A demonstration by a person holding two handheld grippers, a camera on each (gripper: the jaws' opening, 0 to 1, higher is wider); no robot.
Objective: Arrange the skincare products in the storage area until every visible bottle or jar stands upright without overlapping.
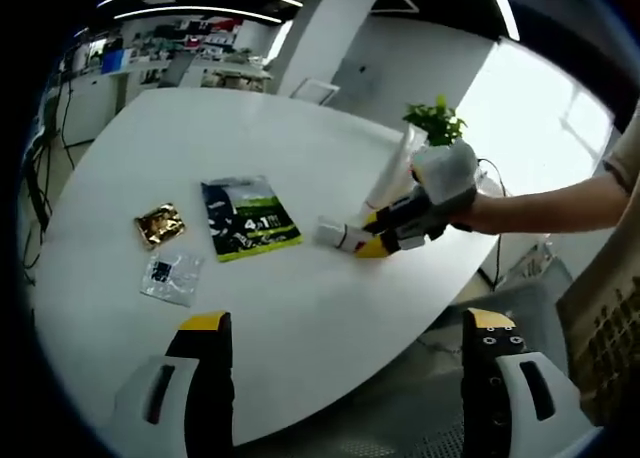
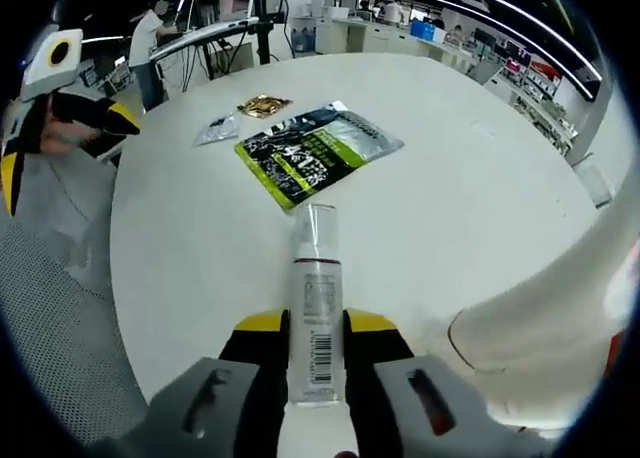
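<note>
A slim white bottle (image 2: 316, 318) with a clear cap lies flat on the round white table (image 2: 480, 178), and my right gripper (image 2: 316, 336) is shut on its body. In the left gripper view that same bottle (image 1: 338, 235) lies at the table's right side with the right gripper (image 1: 381, 240) clamped on it, held by a person's gloved hand (image 1: 446, 175). My left gripper (image 1: 350, 333) stands open near the table's front edge, nothing between its jaws. The left gripper (image 2: 45, 98) also appears at the far left of the right gripper view.
A green and black pouch (image 1: 248, 217), a gold sachet (image 1: 160, 224) and a clear sachet (image 1: 172, 276) lie flat mid-table. A white pot with a green plant (image 1: 435, 128) stands at the table's far right. A large white vase-like object (image 2: 560, 338) stands close right of my right gripper.
</note>
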